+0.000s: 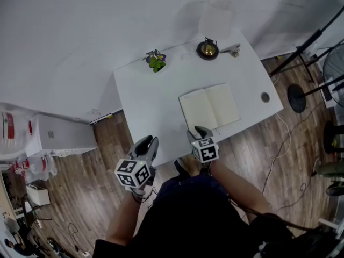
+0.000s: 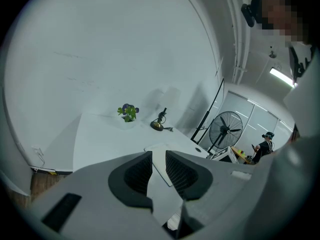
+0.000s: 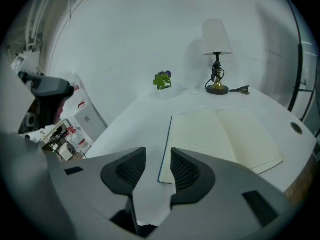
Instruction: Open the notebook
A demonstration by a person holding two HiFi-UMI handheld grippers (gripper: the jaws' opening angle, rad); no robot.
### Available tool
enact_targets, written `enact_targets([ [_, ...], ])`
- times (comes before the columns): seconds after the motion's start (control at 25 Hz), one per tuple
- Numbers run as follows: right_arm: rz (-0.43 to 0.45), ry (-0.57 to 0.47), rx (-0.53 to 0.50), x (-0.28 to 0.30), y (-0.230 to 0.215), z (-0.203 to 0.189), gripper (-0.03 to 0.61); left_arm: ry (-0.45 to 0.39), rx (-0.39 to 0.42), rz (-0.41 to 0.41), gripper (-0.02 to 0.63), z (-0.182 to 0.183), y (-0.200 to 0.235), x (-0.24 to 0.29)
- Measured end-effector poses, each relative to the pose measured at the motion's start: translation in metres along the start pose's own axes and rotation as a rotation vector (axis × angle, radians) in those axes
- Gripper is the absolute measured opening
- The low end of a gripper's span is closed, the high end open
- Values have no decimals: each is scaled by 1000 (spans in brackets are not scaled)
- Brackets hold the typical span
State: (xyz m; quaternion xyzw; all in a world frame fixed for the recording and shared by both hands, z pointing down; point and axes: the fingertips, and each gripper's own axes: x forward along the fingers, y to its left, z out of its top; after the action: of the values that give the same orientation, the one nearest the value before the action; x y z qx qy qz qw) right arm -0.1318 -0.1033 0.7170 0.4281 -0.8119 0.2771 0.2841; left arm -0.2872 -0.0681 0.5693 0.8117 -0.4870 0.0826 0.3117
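The notebook [image 1: 209, 107] is lying open, looking light and thin-paged, best pinched at a cover edge; right gripper [image 3: 158, 159] and left gripper [image 2: 158, 161] are gaping empty

Notebook [image 1: 209, 108] open flat on white table [image 1: 145, 95], cream pages up

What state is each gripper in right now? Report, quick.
Left gripper: open, holding nothing.
Right gripper: open, holding nothing; the notebook lies open just beyond its jaws.
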Motion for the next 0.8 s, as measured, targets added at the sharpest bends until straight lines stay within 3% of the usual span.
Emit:
enact_targets([
  [0.32,-10,-158,91,-49,-22,44,135,-21,5,-27,83,10,-17,16],
  [0.64,-58,-361,159,-121,-78,123,112,-121,52,-49,82,62,-49,37],
  [0.8,-111,-453,110,-164,-103,164,84,-190,117,-46,81,100,-68,42],
])
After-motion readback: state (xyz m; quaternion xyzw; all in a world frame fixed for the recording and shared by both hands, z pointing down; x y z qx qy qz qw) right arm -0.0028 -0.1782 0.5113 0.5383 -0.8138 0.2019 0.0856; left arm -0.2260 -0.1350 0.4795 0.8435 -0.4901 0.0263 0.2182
